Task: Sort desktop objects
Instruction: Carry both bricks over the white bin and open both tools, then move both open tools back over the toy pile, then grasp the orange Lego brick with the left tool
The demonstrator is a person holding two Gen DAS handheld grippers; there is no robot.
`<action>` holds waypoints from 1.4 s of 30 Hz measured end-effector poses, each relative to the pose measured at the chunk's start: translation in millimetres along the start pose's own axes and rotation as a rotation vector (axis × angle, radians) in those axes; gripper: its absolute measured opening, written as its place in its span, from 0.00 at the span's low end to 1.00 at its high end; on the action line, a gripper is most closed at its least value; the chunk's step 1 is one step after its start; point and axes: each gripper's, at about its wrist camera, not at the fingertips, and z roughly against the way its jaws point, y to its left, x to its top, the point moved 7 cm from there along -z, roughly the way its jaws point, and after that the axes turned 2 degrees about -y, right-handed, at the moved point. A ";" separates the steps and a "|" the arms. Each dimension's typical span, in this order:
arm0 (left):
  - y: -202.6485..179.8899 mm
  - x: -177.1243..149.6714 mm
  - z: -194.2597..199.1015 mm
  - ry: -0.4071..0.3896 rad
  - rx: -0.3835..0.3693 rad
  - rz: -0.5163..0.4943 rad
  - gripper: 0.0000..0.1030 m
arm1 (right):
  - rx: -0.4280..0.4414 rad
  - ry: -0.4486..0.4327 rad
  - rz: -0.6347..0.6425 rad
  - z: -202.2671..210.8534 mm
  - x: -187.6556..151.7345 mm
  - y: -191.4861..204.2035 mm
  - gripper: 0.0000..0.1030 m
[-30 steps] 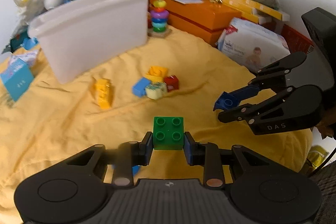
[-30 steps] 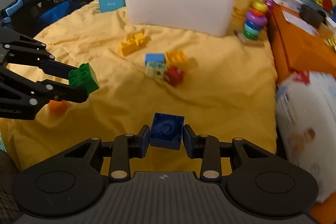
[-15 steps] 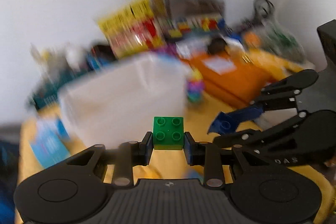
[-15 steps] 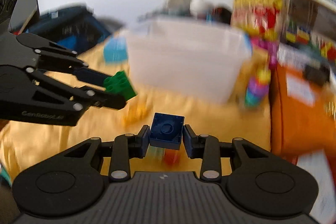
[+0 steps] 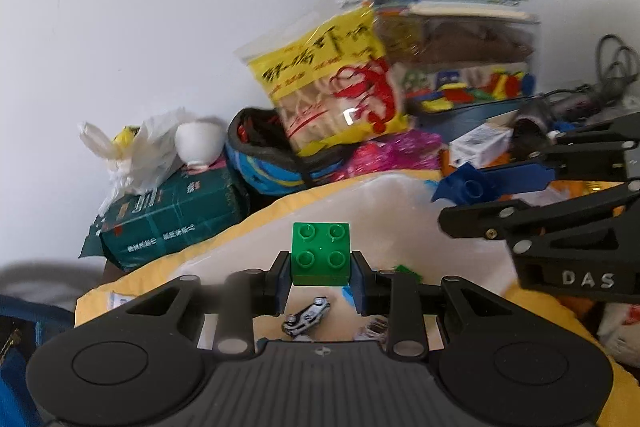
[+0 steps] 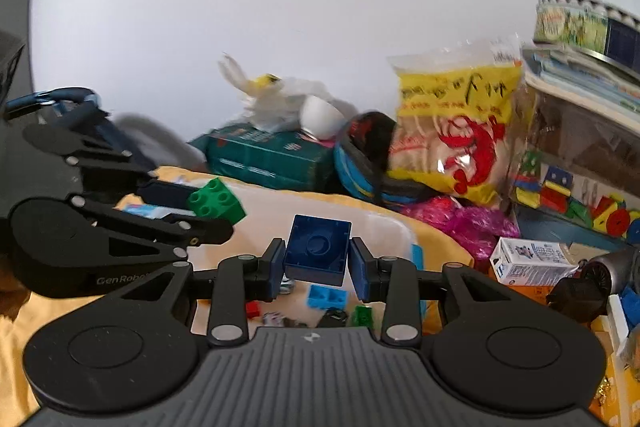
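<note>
A: Now, start at the tongs. What does each one pinch?

B: Left gripper (image 5: 321, 269) pinches the green brick (image 5: 320, 253) by two opposite side walls, studs facing the camera. Right gripper (image 6: 318, 261) pinches the blue brick (image 6: 318, 253) the same way, its hollow underside facing the camera. Both sets of jaws stand partly closed, pads flat against plastic.

A: How would such bricks handle?

B: Judged from their look: light, rigid, hollow moulded plastic. The walls are smooth and probably a little slippery, yet flat and parallel, so a pinch across the sides seats well. They are hardly fragile; a short drop should do no harm.

A: Where are the bricks relative to the bin?

B: Both hang above the white bin (image 5: 400, 211), which stands on the yellow cloth (image 5: 256, 223). Inside the bin lie a toy car (image 5: 307, 315), a light-blue brick (image 6: 327, 297), a small red piece (image 6: 252, 308) and a small green piece (image 6: 362, 315).

A: And beyond?

B: Clutter against the wall: a snack bag (image 5: 332, 83), a teal box (image 5: 172, 211), a milk carton (image 6: 534, 263).

A: Any caution on release?

B: The two grippers sit close together, so each brick likely wants a clear fall into the bin.
</note>
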 end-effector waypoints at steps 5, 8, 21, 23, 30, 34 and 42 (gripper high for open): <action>10.8 -10.9 -28.0 0.064 0.022 0.063 0.33 | -0.014 0.052 -0.037 -25.3 -4.6 -7.1 0.37; 12.6 -16.3 -34.0 0.083 0.013 0.085 0.33 | -0.002 0.091 -0.059 -37.3 -10.6 -2.6 0.40; -10.0 -46.8 88.6 -0.054 -0.055 0.045 0.67 | 0.047 -0.002 -0.031 28.8 -24.9 19.4 0.57; -21.7 -66.9 99.4 -0.016 -0.079 0.032 0.67 | 0.058 0.009 -0.013 42.6 -39.3 24.9 0.58; -59.6 -157.5 125.1 0.151 -0.116 0.074 0.67 | 0.095 0.124 0.032 70.7 -107.3 43.1 0.67; -71.4 -191.5 136.9 0.217 -0.097 0.071 0.67 | 0.128 0.197 0.010 79.1 -142.7 52.6 0.67; -76.2 -222.3 163.4 0.245 -0.091 0.101 0.66 | 0.177 0.270 0.071 94.3 -186.6 74.0 0.65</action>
